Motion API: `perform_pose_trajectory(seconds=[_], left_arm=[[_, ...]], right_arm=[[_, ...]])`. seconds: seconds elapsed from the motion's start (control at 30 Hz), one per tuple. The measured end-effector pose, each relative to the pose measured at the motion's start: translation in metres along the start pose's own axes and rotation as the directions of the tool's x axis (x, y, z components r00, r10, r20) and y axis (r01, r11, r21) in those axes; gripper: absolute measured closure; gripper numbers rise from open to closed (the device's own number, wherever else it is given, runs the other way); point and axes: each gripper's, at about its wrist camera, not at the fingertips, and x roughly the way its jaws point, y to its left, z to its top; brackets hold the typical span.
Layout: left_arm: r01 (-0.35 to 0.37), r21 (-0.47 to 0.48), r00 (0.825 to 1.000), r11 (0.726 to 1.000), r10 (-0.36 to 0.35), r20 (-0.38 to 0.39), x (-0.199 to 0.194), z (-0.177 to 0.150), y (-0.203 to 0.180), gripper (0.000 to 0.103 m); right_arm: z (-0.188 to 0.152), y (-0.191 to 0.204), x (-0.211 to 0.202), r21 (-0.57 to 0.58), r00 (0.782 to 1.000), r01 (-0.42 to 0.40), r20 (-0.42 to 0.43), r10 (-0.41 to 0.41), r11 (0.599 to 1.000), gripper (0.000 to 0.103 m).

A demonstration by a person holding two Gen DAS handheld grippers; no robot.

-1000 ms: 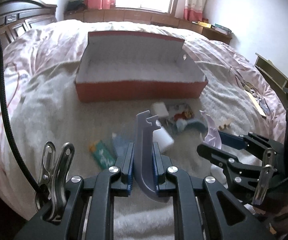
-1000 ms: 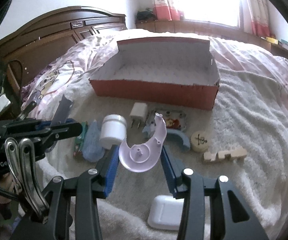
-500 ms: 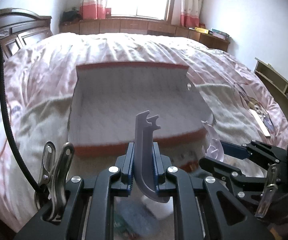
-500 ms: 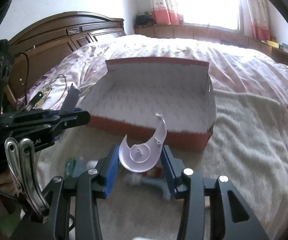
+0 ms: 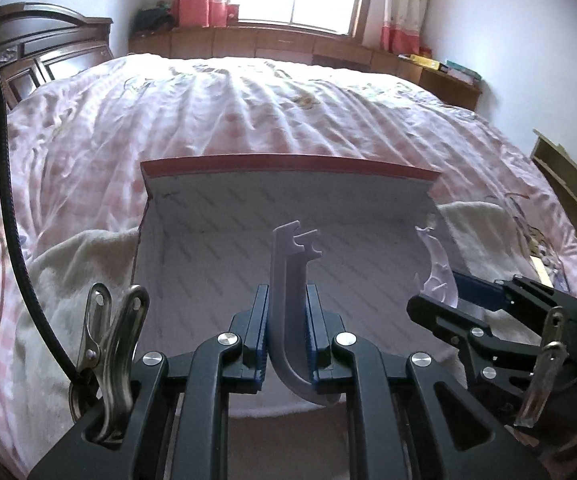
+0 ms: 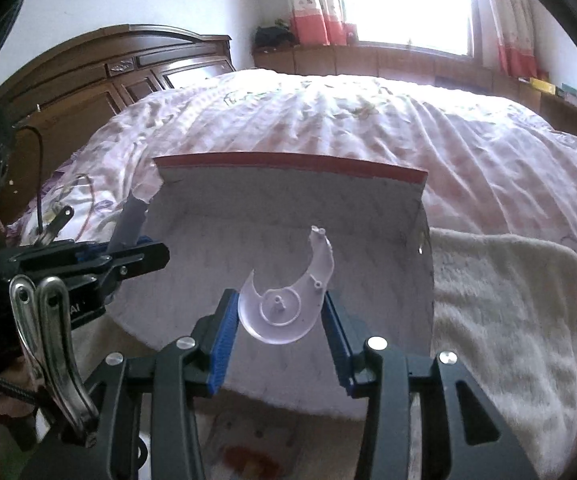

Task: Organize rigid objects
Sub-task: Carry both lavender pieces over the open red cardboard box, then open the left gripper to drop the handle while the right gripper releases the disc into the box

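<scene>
Both grippers have carried their pieces forward over the red box point(image 5: 288, 168). Left wrist view: left gripper point(image 5: 287, 332) clamps the upright grey hook point(image 5: 286, 280), box floor directly below. Right wrist view: right gripper point(image 6: 278, 320) pinches the crescent plate point(image 6: 284, 308) likewise above the floor.

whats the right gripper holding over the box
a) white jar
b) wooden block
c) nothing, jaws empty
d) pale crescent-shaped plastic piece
d: the right gripper is shut on the crescent-shaped plastic piece, its blue pads pressing both edges, with the open red box behind it.
</scene>
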Motion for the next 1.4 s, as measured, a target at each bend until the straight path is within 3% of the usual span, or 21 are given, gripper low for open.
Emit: perform_pose_trajectory(seconds=[0.57, 1.03, 1.13, 1.27, 1.4], left_arm=[[-0.069, -0.044, 0.994, 0.997, 0.065, -0.084, 0.074, 0.013, 0.013, 0.087], [-0.151, -0.063, 0.985, 0.987, 0.144, -0.095, 0.087, 0.013, 0.015, 0.087], [-0.155, -0.063, 0.984, 0.986, 0.148, -0.097, 0.087, 0.012, 0.015, 0.086], [-0.154, -0.042, 0.983, 0.987, 0.149, -0.104, 0.087, 0.012, 0.011, 0.073], [-0.176, -0.030, 0.979, 0.984, 0.172, -0.108, 0.086, 0.011, 0.007, 0.071]], right_arm=[[0.016, -0.022, 0.072, 0.010, 0.998, 0.000, -0.062, 0.001, 1.000, 0.059], [0.027, -0.027, 0.088, 0.007, 0.996, 0.013, -0.091, -0.012, 1.000, 0.058], [0.027, -0.028, 0.089, 0.013, 0.995, 0.021, -0.093, -0.019, 1.000, 0.056], [0.027, -0.029, 0.090, 0.025, 0.995, 0.028, -0.100, -0.025, 0.999, 0.046], [0.026, -0.030, 0.089, 0.035, 0.995, 0.017, -0.102, -0.013, 0.999, 0.038]])
